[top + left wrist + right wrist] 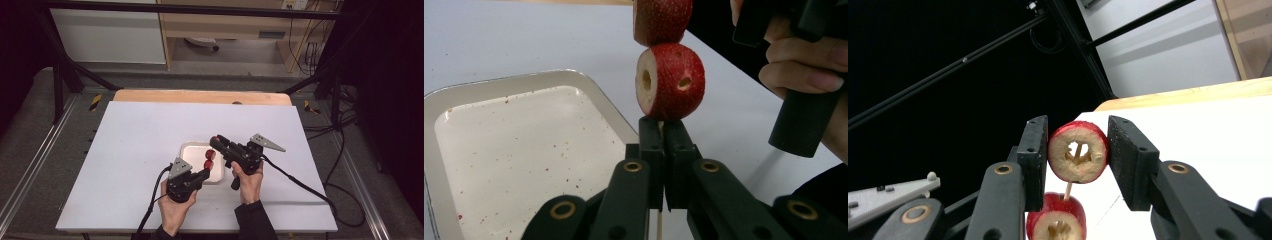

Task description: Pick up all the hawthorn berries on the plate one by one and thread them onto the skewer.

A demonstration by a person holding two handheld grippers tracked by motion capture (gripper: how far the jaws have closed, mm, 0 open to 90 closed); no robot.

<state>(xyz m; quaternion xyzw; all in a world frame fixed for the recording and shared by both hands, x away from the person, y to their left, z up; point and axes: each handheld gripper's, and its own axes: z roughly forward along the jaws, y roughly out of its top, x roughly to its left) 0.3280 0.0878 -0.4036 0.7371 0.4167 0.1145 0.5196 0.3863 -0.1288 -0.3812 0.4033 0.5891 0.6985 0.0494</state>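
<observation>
Two red cored fruits sit one above the other on a thin wooden skewer (1067, 190). In the left gripper view my left gripper (663, 122) is shut on the skewer just below the lower fruit (669, 80), and the upper fruit (661, 20) stands above it. In the right gripper view my right gripper (1078, 122) has its pads pressed on both sides of the upper fruit (1078, 152), with the lower fruit (1055, 220) beneath. From above, the left gripper (206, 172) and right gripper (215, 147) meet at the fruits (210, 159) over a white tray (187, 147).
The white tray (524, 80) carries red specks and lies on a white table top (135, 165). A wooden edge (200, 96) runs along the table's far side. Dark frame legs and cables stand on the floor around it.
</observation>
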